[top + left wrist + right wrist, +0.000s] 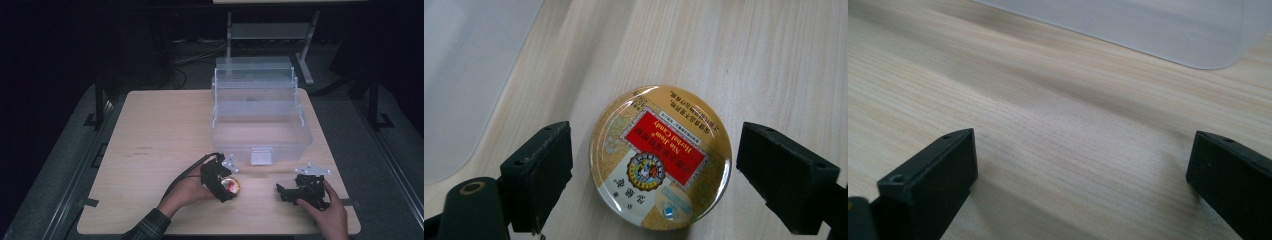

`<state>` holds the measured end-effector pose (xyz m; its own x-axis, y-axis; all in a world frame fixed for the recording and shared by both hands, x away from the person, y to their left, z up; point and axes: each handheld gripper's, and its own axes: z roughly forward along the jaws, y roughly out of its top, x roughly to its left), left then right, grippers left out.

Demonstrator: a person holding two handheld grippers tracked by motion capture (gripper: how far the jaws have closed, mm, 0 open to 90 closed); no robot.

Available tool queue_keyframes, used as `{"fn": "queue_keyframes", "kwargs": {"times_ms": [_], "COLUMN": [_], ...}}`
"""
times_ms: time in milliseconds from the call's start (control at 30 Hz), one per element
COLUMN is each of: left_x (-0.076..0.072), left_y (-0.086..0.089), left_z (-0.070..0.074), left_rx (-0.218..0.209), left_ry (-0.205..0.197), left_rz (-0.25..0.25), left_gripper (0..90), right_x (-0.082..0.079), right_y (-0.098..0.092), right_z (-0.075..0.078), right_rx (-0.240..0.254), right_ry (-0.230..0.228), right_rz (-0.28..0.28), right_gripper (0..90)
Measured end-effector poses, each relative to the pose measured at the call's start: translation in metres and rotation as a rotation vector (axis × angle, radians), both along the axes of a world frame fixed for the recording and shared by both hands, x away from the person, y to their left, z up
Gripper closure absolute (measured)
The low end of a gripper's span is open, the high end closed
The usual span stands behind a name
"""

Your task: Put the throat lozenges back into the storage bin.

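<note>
A round gold candy tin (660,157) with a red label lies flat on the wooden table (165,130), near the front edge (231,186). My left gripper (655,177) hangs right over it, open, a jaw on each side of the tin and a gap to both. To the right, my right gripper (280,192) rests low by the table's front right, held by a hand. Its jaws stand wide apart over bare wood (1078,165) with nothing between them.
A clear plastic storage box (260,117) with its tiered trays folded open stands at the back right of the table; its front latch (261,156) faces me. Its pale base (1148,25) lies just beyond the right gripper. Dark floor surrounds the table.
</note>
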<state>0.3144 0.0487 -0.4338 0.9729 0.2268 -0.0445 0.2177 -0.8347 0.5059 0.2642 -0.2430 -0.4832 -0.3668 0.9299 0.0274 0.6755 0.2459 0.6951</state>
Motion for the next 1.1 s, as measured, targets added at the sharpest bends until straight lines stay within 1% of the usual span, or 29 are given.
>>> {"fn": "queue_keyframes", "kwargs": {"times_ms": [133,200,367,433,600,933,1033,1100], "left_x": [-0.001,0.000,-0.001,-0.001,-0.002,-0.001,-0.001,-0.001], "left_y": [-0.005,-0.007,-0.011,-0.012,-0.014,-0.014,-0.013,-0.013], "left_z": [-0.004,-0.006,-0.009,-0.011,-0.015,-0.017,-0.016,-0.016], "left_rx": [0.020,0.035,0.060,0.065,0.091,0.108,0.103,0.103], "left_ry": [0.005,-0.001,-0.018,-0.019,-0.017,-0.019,-0.013,-0.011], "left_rz": [-0.013,-0.024,-0.030,-0.032,-0.046,-0.045,-0.046,-0.045], "left_gripper": [14.2,14.2,14.2,14.2,14.2,15.2,19.0,19.0], "right_x": [0.000,0.000,0.000,0.000,0.000,0.000,0.000,0.000], "right_y": [0.000,0.000,0.000,0.000,0.000,0.000,0.000,0.000], "right_z": [0.000,0.000,0.000,0.000,0.000,0.000,0.000,0.000], "right_rx": [0.000,0.000,0.000,0.000,0.000,0.000,-0.001,0.000], "right_ry": [0.000,0.000,0.000,0.000,0.000,0.001,0.000,0.001], "right_rz": [0.000,0.000,0.000,0.000,0.001,0.002,0.002,0.002], "right_gripper": [0.0,0.0,0.0,0.0,0.0,0.0,0.0,0.0]}}
